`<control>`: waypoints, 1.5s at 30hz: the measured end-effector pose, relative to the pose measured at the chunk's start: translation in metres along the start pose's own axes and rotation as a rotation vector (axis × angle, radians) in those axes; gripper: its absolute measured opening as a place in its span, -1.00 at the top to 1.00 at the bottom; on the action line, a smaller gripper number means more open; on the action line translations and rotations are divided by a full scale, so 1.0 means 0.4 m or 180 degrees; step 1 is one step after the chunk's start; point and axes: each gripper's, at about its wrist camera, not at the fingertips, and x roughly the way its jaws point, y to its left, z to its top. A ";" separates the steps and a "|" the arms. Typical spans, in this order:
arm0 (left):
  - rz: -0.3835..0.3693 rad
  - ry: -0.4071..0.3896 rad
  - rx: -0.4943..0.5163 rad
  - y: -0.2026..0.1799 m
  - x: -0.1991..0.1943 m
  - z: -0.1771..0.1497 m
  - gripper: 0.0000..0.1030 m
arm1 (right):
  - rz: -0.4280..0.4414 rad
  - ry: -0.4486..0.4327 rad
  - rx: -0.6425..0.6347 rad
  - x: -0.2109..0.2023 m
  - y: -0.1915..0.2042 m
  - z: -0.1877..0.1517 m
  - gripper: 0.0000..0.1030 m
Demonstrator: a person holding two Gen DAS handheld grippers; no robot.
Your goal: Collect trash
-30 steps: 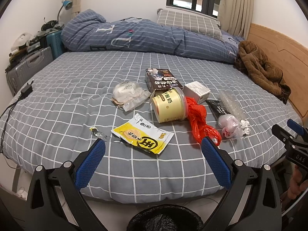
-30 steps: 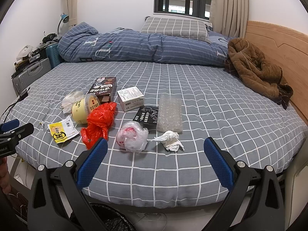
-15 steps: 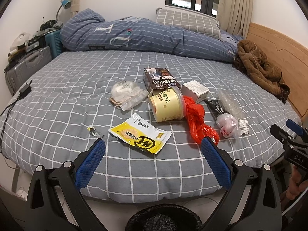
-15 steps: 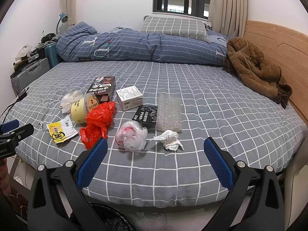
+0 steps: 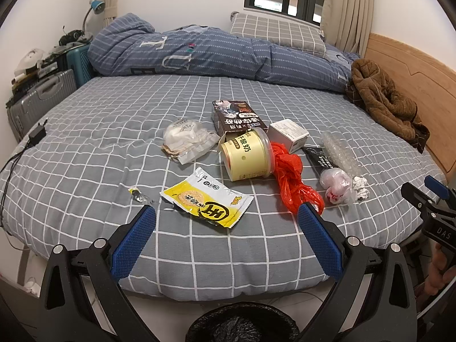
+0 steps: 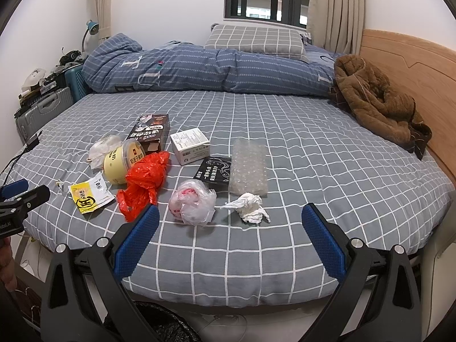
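Note:
Trash lies on the grey checked bed. In the left wrist view a yellow snack wrapper (image 5: 206,201) lies nearest, then a yellow tub (image 5: 245,156), a red plastic bag (image 5: 293,179), a brown carton (image 5: 238,116), a clear wrapper with a mask (image 5: 186,139) and a tiny foil scrap (image 5: 138,195). The right wrist view shows a crumpled tissue (image 6: 249,203), a knotted clear bag (image 6: 192,202), bubble wrap (image 6: 249,166), a black sachet (image 6: 213,169) and a white box (image 6: 190,146). My left gripper (image 5: 226,213) and right gripper (image 6: 226,213) hang open above the bed's near edge, holding nothing.
A black-lined bin (image 5: 242,326) stands on the floor below the bed edge. A folded blue duvet (image 5: 216,54), a pillow (image 6: 255,41) and a brown coat (image 6: 376,101) lie at the far side. Suitcases (image 5: 37,97) and a charger cable (image 5: 17,154) are at the left.
Both grippers have drifted slightly; the items sit a touch lower and nearer in the views. Nothing was picked up.

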 end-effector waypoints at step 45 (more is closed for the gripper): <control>0.0264 0.0358 -0.0090 0.073 0.198 0.010 -0.88 | 0.0154 0.0309 -0.0288 0.169 0.098 0.010 -0.81</control>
